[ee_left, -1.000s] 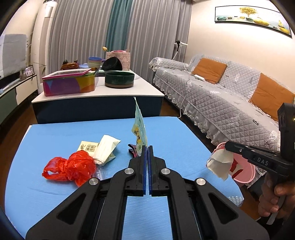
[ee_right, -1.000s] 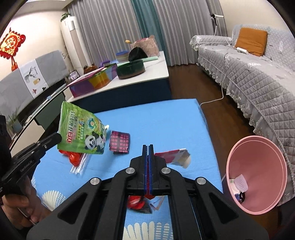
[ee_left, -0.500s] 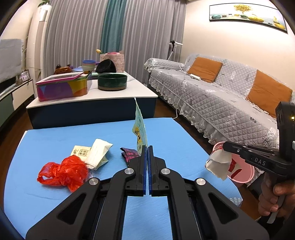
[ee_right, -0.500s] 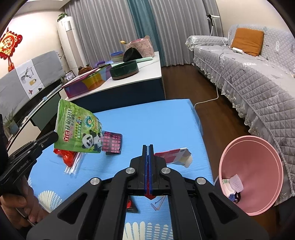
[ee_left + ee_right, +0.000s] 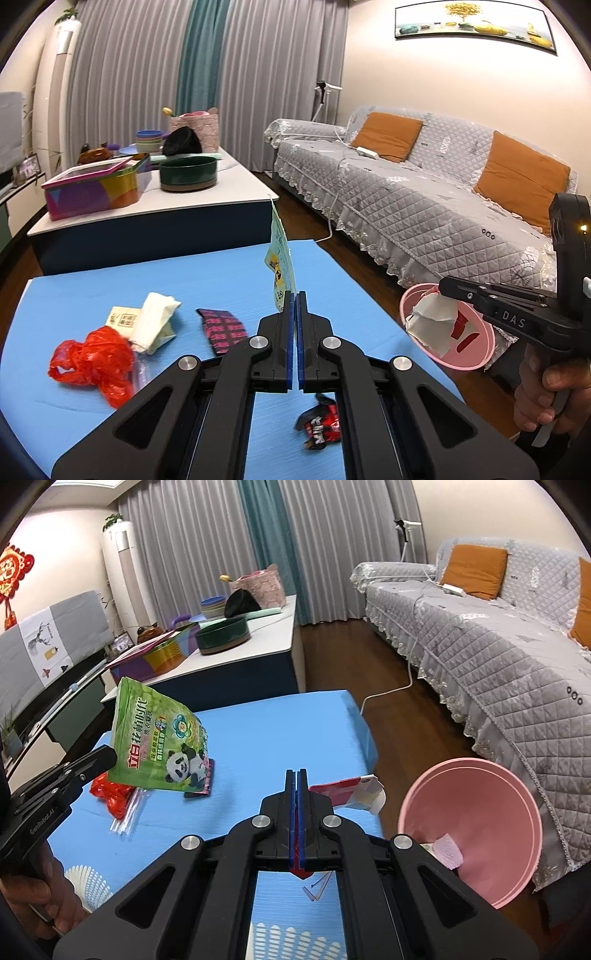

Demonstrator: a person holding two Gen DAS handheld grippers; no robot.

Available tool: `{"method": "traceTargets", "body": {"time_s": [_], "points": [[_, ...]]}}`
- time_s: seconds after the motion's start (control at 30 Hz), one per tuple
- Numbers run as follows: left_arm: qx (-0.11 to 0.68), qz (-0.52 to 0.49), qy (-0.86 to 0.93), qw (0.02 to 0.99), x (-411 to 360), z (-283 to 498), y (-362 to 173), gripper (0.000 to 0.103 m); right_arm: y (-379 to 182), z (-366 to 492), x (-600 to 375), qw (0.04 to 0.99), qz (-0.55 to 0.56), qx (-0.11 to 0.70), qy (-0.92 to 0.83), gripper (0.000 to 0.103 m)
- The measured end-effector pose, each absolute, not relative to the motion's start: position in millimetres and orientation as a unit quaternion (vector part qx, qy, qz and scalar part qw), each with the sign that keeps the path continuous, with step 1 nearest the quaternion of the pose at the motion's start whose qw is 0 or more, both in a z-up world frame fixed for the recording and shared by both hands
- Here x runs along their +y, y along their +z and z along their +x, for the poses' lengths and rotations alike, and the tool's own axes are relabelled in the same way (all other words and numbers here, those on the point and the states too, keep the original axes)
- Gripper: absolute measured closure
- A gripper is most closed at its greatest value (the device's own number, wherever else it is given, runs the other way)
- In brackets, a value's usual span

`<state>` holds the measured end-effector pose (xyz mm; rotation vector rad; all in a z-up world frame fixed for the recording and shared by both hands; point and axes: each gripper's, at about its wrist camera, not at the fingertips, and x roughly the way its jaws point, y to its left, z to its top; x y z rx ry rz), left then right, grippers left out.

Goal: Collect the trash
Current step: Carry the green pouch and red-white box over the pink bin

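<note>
Green pouch (image 5: 159, 738) clamped upright between left gripper (image 5: 296, 295) fingers.

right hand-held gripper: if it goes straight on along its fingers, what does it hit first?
Probably nothing soon. The right hand-held gripper, shut on the red-and-white carton, points over the blue table toward the white counter; depth unclear.

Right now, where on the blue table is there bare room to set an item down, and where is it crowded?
Bare: the far strip of the blue foam-covered table toward the white-topped cabinet, and its right side toward the pink plastic bin. Crowded: the near left, with the red plastic bag, white tissue wad and pink-patterned dark wrapper.
</note>
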<state>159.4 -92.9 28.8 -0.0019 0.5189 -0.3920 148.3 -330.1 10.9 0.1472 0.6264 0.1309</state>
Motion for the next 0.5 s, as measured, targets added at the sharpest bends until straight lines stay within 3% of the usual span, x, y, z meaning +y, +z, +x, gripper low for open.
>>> {"method": "traceTargets", "body": {"time_s": [0.5], "points": [[0.255,0.014,-0.233,0.939,-142,162,25,0.102,14,138,-370,0.955,0.063,0.291,0.009,0.102]]}}
